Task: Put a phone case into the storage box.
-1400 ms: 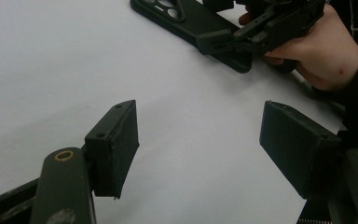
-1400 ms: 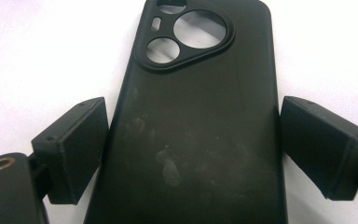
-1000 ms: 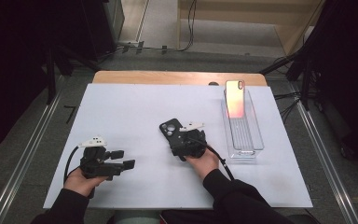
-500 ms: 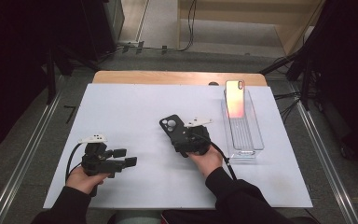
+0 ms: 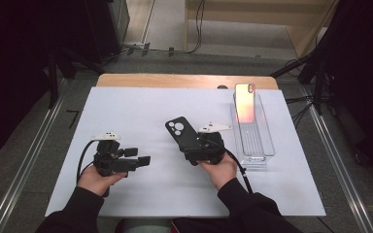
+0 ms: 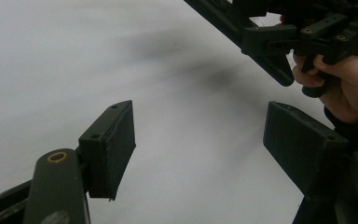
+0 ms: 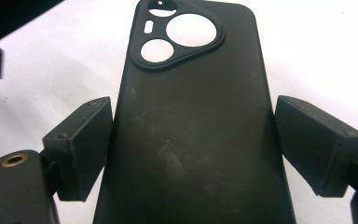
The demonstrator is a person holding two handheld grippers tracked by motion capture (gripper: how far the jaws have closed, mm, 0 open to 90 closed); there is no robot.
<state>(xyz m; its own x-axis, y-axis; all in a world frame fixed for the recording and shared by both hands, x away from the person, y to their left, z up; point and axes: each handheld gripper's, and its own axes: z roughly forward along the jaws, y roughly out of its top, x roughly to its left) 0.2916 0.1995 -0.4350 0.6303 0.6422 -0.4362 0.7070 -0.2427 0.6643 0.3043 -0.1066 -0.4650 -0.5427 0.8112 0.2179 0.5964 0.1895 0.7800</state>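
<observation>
A black phone case (image 5: 178, 131) with round camera cutouts is held above the white mat, slanting up to the left. My right gripper (image 5: 190, 148) is shut on its lower part. In the right gripper view the case (image 7: 191, 93) lies between the pads (image 7: 81, 144), which press on its two long edges. My left gripper (image 5: 138, 156) sits low at the front left, pointing right, open with nothing between its pads (image 6: 114, 140). The left gripper view shows the case's edge (image 6: 242, 28) and the other hand (image 6: 349, 88) at the top right.
A clear plastic tray (image 5: 257, 145) stands at the right of the white mat (image 5: 141, 111), with a phone (image 5: 245, 102) with a pink-orange sheen leaning in its far end. A wooden table edge (image 5: 175, 80) runs along the back. Metal rails flank the table.
My right hand has risen a little with the phone case in the gripper. My left gripper has shifted slightly to the right, and nothing lies between its jaws.
</observation>
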